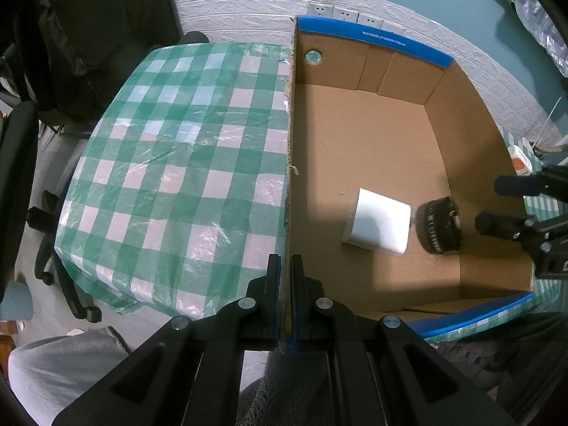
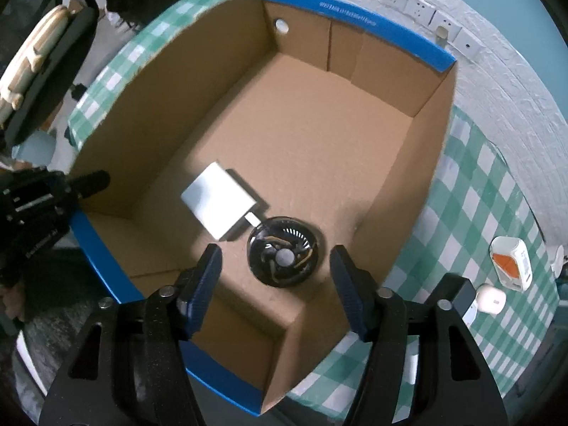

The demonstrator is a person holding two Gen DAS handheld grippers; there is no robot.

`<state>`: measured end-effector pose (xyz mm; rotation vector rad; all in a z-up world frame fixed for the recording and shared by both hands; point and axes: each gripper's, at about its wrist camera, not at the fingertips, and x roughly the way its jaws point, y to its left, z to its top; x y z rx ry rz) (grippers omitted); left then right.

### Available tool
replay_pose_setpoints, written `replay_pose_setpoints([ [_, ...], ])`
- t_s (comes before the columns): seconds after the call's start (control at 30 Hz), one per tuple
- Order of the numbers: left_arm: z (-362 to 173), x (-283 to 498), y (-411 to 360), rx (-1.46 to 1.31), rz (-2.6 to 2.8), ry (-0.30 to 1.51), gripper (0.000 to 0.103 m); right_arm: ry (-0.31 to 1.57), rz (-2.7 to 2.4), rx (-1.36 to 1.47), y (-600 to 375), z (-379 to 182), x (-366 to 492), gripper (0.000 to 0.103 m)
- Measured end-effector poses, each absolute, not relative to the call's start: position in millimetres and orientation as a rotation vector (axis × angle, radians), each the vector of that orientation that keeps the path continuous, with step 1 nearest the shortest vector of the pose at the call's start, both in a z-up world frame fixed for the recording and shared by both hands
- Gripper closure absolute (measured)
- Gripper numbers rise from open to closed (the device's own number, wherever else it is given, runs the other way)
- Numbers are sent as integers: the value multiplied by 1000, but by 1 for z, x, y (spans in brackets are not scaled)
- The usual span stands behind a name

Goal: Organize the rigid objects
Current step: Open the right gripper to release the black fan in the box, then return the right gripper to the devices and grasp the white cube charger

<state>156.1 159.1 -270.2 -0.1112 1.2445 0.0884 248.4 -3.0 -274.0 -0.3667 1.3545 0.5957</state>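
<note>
An open cardboard box (image 1: 472,135) (image 2: 422,149) with blue-taped rims stands on a green checked tablecloth. On its floor lie a white charger block (image 1: 378,222) (image 2: 222,200) and a round black fan (image 1: 440,225) (image 2: 282,255), side by side. My left gripper (image 1: 285,266) is shut on the box's left wall (image 1: 290,142) near the front corner. My right gripper (image 2: 275,266) is open and empty, hovering above the fan inside the box; it also shows in the left wrist view (image 1: 497,202) at the right. The left gripper appears in the right wrist view (image 2: 88,179) at the left wall.
The checked tablecloth (image 1: 170,163) covers the table left of the box. Right of the box lie a white and orange pack (image 2: 511,262) and a small white object (image 2: 491,298). Wall sockets (image 1: 340,14) sit behind. Black office chairs (image 1: 21,163) stand at the left.
</note>
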Motion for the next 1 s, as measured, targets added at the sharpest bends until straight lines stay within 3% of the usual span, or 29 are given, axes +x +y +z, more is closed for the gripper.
replay_pose_setpoints([
  [0.63, -271, 157, 156, -107, 92, 1244, 99, 1220, 601, -395, -31, -202, 224, 35],
  [1.0, -270, 156, 156, -112, 92, 1241, 99, 1219, 536, -344, -87, -188, 222, 35],
])
